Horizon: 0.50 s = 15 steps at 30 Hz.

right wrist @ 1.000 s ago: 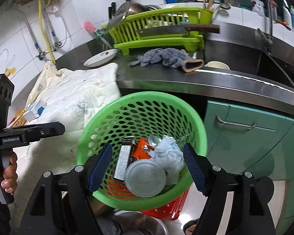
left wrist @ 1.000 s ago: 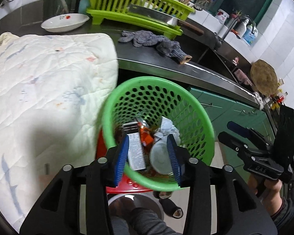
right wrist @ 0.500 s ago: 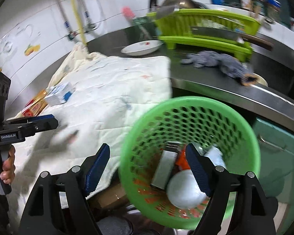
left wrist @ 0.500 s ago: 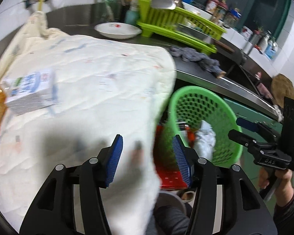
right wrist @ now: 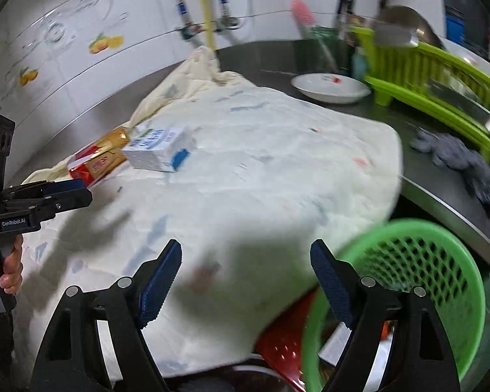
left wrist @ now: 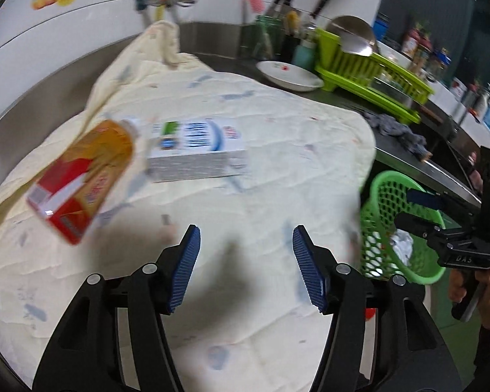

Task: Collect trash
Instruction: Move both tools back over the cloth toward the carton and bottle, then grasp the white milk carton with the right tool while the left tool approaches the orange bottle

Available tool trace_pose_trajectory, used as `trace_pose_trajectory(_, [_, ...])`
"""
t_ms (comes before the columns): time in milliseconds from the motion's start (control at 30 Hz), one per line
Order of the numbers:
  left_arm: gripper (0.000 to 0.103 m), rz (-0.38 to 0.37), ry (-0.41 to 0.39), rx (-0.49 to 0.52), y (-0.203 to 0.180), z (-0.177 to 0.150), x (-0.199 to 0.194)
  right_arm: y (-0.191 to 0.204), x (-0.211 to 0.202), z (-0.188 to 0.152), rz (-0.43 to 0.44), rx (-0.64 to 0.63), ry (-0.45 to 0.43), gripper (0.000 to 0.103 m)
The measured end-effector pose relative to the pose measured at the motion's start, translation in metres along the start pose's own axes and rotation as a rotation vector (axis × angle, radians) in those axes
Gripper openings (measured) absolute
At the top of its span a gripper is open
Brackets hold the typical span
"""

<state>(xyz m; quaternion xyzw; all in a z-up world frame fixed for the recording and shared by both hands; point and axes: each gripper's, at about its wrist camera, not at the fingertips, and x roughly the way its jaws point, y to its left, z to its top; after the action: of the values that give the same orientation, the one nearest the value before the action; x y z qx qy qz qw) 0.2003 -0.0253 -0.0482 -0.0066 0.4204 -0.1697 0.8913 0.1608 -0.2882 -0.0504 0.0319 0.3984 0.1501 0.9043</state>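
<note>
A big, soft, cream quilt [left wrist: 277, 150] with faint blue and red marks covers most of the shiny metal desk [right wrist: 441, 192], and one edge hangs over the front. Just beside that edge, lower down, stands a round green plastic basket [right wrist: 441, 281] full of little holes, with some trash inside; a crumpled white bit [left wrist: 402, 245] shows through its side. A red thing with holes [right wrist: 284, 339] sits under it. At the back of the desk is a bright green dish rack [right wrist: 441, 75] with bars, a white round bowl [right wrist: 330, 89] near it, and a lumpy grey cloth [right wrist: 457, 156] on the bare metal. The left gripper [left wrist: 245, 254] hangs over the quilt with its two blue ridged pads wide apart and nothing between them. The right gripper [right wrist: 245, 274] is wide open too, holds nothing, and sits above the quilt's hanging edge near the basket. On the far left of the quilt lie two pieces of trash, side by side and touching: a white and blue carton [left wrist: 196, 150] shaped like a box, lying flat, and a shiny orange and red pouch [left wrist: 85, 176] with a small cap at its top. Both are well apart from the basket.
</note>
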Motion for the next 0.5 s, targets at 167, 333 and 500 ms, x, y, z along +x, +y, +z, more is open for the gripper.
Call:
trace_pose_trajectory(167, [0.062,0.047,-0.016,-0.027,0.029,0.005,-0.006,0.028,0.025,0.03,0.044,-0.082,0.015,0.078])
trace_pose_trajectory(333, [0.064,0.097,-0.027,-0.034,0.054,0.014,-0.009,0.056,0.05,0.058,0.075,-0.188,0.033,0.08])
trace_pose_trajectory(500, [0.068,0.156,-0.028,-0.03,0.078,0.027,-0.009,0.086,0.075,0.085,0.136,-0.31,0.049,0.084])
